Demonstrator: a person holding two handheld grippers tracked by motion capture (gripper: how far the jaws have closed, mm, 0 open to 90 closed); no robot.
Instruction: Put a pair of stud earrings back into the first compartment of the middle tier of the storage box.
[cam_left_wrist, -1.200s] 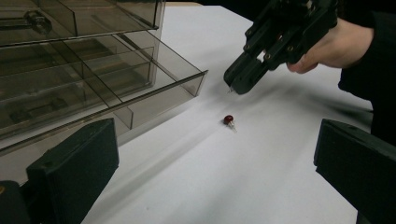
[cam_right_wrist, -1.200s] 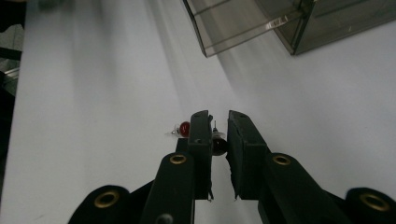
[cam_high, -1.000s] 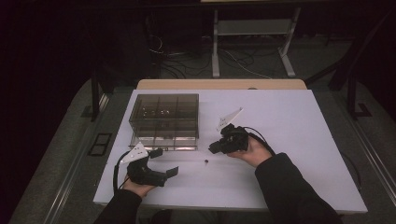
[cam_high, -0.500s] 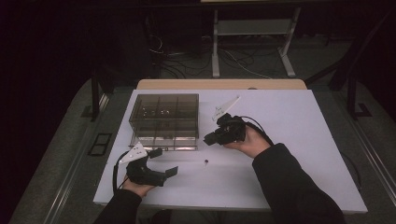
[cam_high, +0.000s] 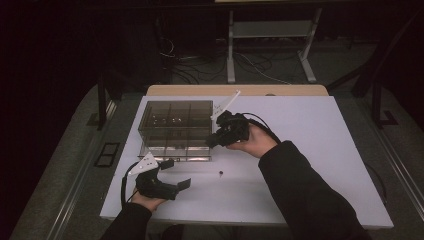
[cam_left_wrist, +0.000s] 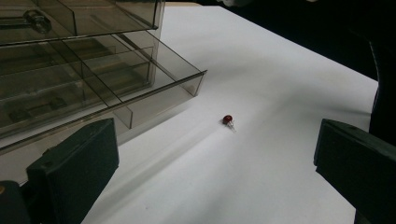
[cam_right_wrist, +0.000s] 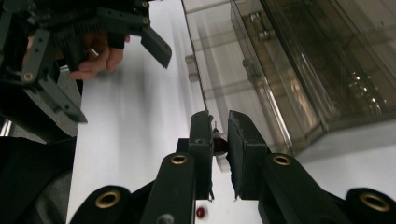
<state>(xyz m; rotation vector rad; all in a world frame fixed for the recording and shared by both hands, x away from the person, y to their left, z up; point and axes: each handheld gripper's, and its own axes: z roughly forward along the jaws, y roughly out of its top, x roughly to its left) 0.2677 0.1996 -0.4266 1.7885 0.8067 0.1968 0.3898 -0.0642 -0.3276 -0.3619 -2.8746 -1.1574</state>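
Note:
A smoky clear drawer cabinet (cam_high: 175, 125) stands on the white table (cam_high: 310, 150), its lowest drawer (cam_left_wrist: 154, 88) pulled out. My right gripper (cam_high: 211, 141) hovers by the cabinet's right side, shut on a small red bead-like part with thin legs (cam_right_wrist: 218, 143). The cabinet's wall (cam_right_wrist: 299, 70) is just beyond its jaws. A second small red part (cam_high: 220, 173) (cam_left_wrist: 228, 120) lies on the table in front of the drawer. My left gripper (cam_high: 176, 173) rests at the near left, open and holding nothing, pointed toward that loose part.
The table's near edge (cam_high: 250, 220) runs just behind my left hand. A wooden strip (cam_high: 235, 90) borders the far side. Beyond it, cables and a metal stand (cam_high: 270, 45) sit on the dark floor.
My right gripper has risen off the table and moved away from me toward the cabinet's right side, still pinching the small red part. The left gripper has stayed put.

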